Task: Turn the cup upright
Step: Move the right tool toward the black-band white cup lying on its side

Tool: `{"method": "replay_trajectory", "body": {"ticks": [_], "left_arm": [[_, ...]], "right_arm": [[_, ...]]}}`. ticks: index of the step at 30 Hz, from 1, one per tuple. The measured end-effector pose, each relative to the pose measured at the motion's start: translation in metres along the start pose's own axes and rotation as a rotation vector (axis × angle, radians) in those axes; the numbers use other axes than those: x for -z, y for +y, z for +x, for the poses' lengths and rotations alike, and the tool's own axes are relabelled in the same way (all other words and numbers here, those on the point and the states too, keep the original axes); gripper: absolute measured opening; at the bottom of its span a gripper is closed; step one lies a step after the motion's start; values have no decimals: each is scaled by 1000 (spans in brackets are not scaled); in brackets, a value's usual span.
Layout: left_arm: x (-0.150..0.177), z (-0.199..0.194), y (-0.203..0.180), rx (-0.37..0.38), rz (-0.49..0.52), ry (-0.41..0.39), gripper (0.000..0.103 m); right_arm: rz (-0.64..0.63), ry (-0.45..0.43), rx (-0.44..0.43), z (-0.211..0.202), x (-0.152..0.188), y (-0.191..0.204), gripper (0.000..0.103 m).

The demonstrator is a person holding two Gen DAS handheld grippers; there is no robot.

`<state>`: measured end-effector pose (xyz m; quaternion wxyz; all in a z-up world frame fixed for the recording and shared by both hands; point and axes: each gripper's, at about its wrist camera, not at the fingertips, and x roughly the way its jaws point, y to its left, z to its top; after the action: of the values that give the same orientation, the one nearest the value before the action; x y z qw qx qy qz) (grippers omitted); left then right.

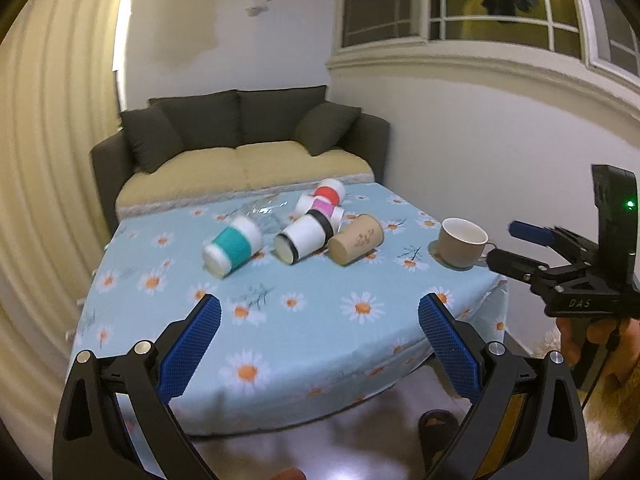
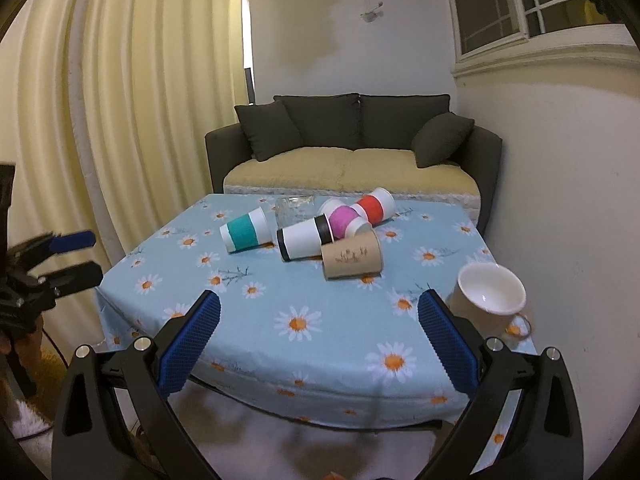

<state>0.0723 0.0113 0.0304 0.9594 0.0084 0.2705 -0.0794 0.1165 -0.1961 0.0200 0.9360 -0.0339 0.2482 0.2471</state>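
Several paper cups lie on their sides on the daisy tablecloth (image 1: 304,320): a teal-sleeved cup (image 1: 232,246) (image 2: 244,234), a black-banded white cup (image 1: 304,238) (image 2: 306,238), a brown cup (image 1: 356,238) (image 2: 352,258), a pink cup (image 1: 322,208) (image 2: 346,220) and a red cup (image 1: 328,192) (image 2: 374,206). A beige ceramic mug (image 1: 462,242) (image 2: 490,294) stands upright at the table's right edge. My left gripper (image 1: 320,316) is open and empty above the near table edge. My right gripper (image 2: 319,314) is open and empty, its right finger (image 2: 448,340) close to the mug.
A clear glass (image 2: 292,210) lies behind the paper cups. A dark sofa (image 2: 352,152) stands beyond the table, curtains on the left, a wall on the right. The right gripper shows in the left wrist view (image 1: 520,246); the left one shows in the right wrist view (image 2: 68,256).
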Motion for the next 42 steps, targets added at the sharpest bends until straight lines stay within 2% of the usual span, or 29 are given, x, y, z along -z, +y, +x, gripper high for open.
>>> {"method": "replay_trajectory", "body": {"ticks": [5, 13, 23, 26, 30, 34, 40, 42], "left_arm": [[-35, 33, 4, 9, 131, 63, 97], [-75, 107, 12, 105, 264, 210, 97], [-92, 199, 6, 214, 452, 378, 97], [-94, 223, 11, 216, 494, 415, 97], [-95, 262, 17, 256, 525, 475, 95], [-91, 290, 15, 296, 576, 535, 95], [-84, 326, 14, 284, 620, 598, 91], [-80, 335, 15, 287, 636, 621, 89]], "right_arm": [[48, 43, -30, 30, -21, -14, 98], [133, 81, -59, 76, -51, -38, 98], [160, 152, -116, 137, -64, -65, 98], [173, 167, -151, 151, -60, -72, 97], [201, 214, -226, 171, -53, -81, 86], [220, 240, -276, 182, -50, -86, 81], [257, 292, -340, 198, -42, -89, 66], [244, 295, -347, 197, -42, -85, 64]]}}
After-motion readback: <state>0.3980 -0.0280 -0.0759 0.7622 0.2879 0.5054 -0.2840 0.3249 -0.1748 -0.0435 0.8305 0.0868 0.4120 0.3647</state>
